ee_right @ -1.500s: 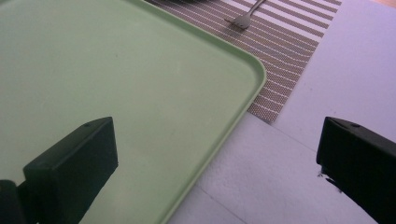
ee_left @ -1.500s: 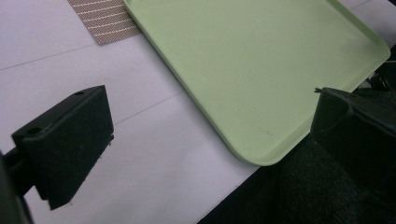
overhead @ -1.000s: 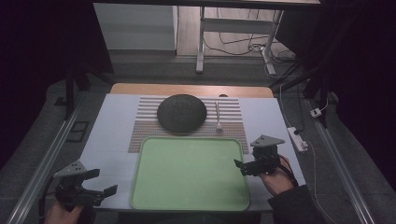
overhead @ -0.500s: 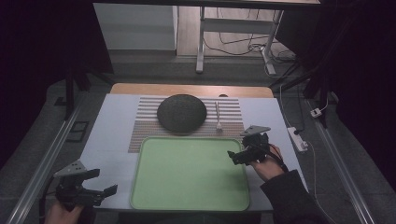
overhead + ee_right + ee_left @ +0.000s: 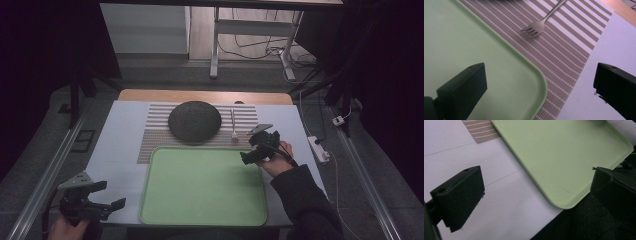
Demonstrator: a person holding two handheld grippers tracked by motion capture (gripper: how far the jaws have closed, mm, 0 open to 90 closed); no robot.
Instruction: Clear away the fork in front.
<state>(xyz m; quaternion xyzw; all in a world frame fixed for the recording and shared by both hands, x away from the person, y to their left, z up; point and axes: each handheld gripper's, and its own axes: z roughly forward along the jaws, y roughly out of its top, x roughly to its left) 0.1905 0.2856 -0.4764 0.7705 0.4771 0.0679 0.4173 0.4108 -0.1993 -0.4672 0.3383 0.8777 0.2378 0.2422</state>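
Small silver metal fork [image 5: 233,125] lying flat on the brown-and-white striped woven placemat [image 5: 150,135], just right of the dark round stoneware plate [image 5: 194,120] and apart from it, tines toward the person, handle pointing away. Seen in the right gripper view as tines [image 5: 536,25] just beyond the rounded far corner of the pale green plastic tray [image 5: 461,37].

Right gripper [image 5: 248,150] hovering over that tray corner, jaws spread wide, nothing between them; fork ahead and not yet touched. Left gripper [image 5: 112,195] low at the near left of the white table top [image 5: 117,130], jaws likewise wide apart and empty, beside the tray's near edge [image 5: 574,170].

Likely step: reaching for the fork. To do it well:
- Carry on forward past the tray rim before dropping, so as not to catch the lip.
- Turn the wrist so the jaws straddle the handle crosswise, not the tines.
- Aim for the neck or mid-handle; probably thin and flat against the mat, though hard to judge in this dim light.
- Press the lower jaw tips onto the mat, then close slowly; a fast pinch may flick the fork sideways toward the plate.
- Lift level.
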